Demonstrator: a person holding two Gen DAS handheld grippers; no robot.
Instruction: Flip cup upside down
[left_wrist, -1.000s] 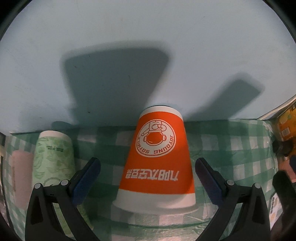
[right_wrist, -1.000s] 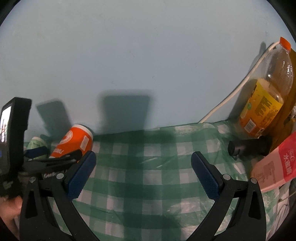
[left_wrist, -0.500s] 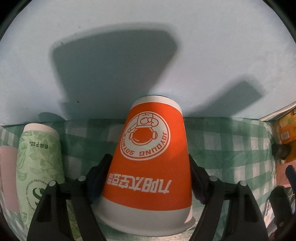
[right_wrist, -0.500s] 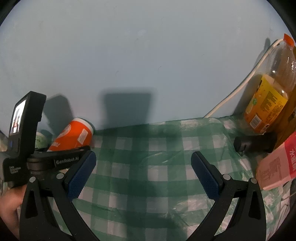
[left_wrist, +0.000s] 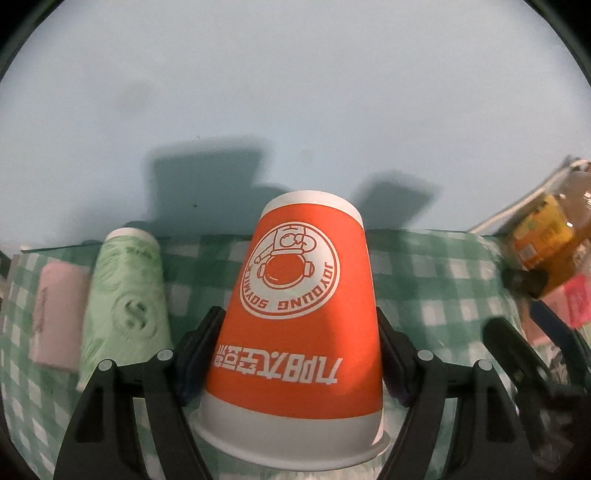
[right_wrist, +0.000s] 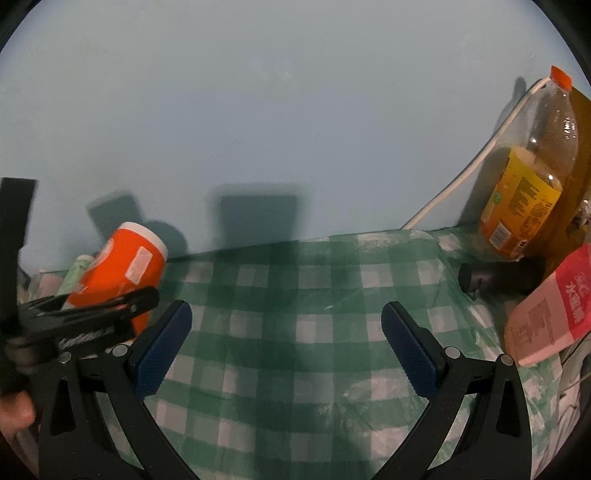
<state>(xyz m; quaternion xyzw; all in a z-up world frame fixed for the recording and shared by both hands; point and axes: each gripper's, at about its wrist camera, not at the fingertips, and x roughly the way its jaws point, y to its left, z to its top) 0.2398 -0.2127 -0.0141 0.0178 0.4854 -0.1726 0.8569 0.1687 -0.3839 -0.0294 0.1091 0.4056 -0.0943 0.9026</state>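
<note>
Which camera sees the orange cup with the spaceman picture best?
The left wrist view: the orange cup fills the middle, upside down, logo facing the camera, clamped in the left gripper. The right wrist view shows it small, side-on, at the left edge.

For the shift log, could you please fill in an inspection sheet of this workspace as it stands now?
Surface: green-and-white checked tablecloth, wrinkled.
Job's things: orange cup, rim down with print inverted, tilted in the right wrist view.
Clutter: green cup and pink pack to the orange cup's left; juice bottle, black cylinder and red-and-pink carton at the right.
Grippers: left tool shut on the orange cup, one pad on each side; right tool open, holding nothing.
Cables: white cable along the wall beside the bottle.
Surroundings: plain pale-blue wall with shadows.
</note>
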